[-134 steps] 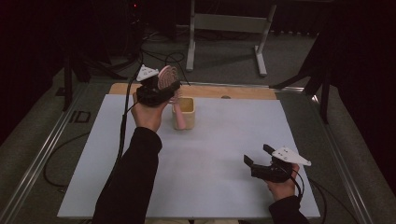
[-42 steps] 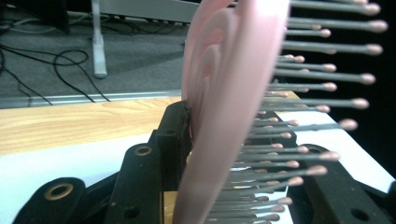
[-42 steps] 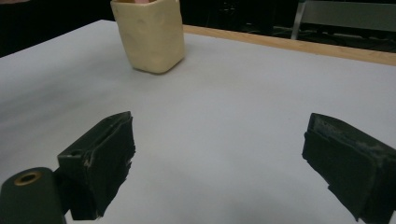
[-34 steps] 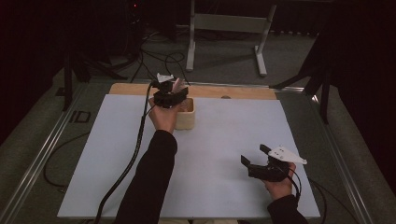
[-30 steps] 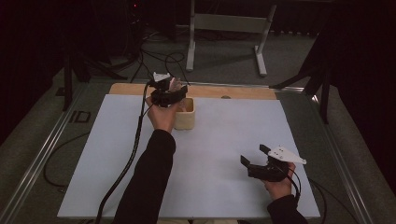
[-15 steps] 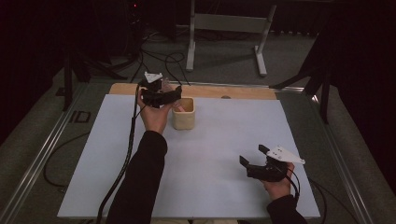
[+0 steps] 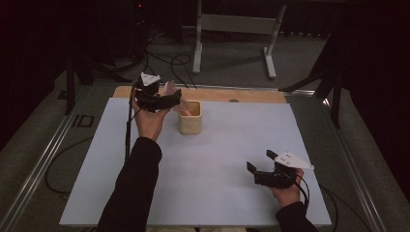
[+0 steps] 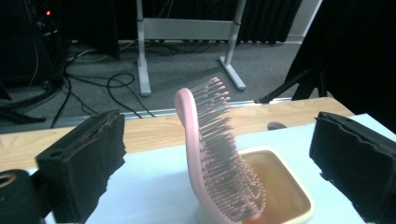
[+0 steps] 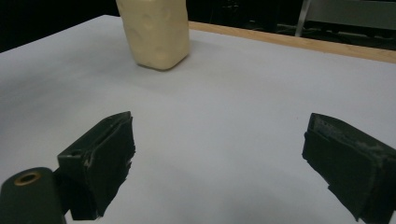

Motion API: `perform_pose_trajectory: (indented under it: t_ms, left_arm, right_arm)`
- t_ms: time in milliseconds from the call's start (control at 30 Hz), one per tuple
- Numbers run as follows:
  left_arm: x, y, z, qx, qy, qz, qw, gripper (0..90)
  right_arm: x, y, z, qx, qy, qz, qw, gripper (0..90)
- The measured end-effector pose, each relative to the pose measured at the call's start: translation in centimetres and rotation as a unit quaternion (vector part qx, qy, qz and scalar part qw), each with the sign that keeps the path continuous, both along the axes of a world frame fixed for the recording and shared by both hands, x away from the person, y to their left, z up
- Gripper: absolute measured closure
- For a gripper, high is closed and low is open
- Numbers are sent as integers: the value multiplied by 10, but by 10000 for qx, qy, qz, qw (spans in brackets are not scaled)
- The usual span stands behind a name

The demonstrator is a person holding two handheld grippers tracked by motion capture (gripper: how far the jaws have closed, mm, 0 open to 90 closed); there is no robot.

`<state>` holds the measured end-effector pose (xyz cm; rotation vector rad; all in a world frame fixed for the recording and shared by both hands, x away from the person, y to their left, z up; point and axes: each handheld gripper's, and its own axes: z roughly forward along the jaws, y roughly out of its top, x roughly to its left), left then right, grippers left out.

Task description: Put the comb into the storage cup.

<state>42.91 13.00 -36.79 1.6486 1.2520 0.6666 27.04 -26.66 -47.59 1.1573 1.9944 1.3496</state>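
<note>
Pink hairbrush (image 8: 212, 154) stands handle-down in the cream cup (image 7: 189, 117), freed as the left tongs (image 7: 167, 100) have just opened; right tongs (image 7: 261, 173) idle apart, lower right.

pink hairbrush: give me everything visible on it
The hairbrush is pink, plastic by its look, with a curved paddle back and dense rows of dark bristles tipped pink. It stands nearly upright, handle end down inside the cream cup, head leaning above the rim, bristles toward the cup's far side. It rests on the cup alone. The left gripper has just been opening; its jaws stand wide on either side, clear of the brush.
</note>
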Motion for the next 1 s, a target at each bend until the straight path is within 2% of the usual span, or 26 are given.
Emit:
perform_pose_trajectory:
  t_ms: [67,133,233,367,467,700,767,1000]
  left_arm:
    - [-3,1,2,215,6,-39,9998,9]
    - [-5,5,4,325,9,-69,9994,1]
    - [-11,12,5,376,-86,-75,9992,0]
    - [-19,23,4,432,-109,-200,9988,0]
    - [-24,30,1,597,-114,-221,9979,0]
    - [-42,46,-5,579,-236,-333,9975,0]
    - [-47,48,-7,642,-303,-393,9967,0]
    - [-63,57,-15,691,-345,-432,9961,0]
  right_arm:
    - [0,0,0,-18,4,5,10000,87]
    - [0,1,0,-15,3,12,10000,87]
    - [0,0,0,-17,2,17,10000,87]
    - [0,0,0,-22,9,27,10000,87]
    - [-1,1,0,-31,0,27,10000,87]
    - [-1,1,0,-30,0,25,10000,87]
    - [-1,1,0,-29,11,34,10000,87]
    - [-2,0,0,-41,6,21,10000,87]
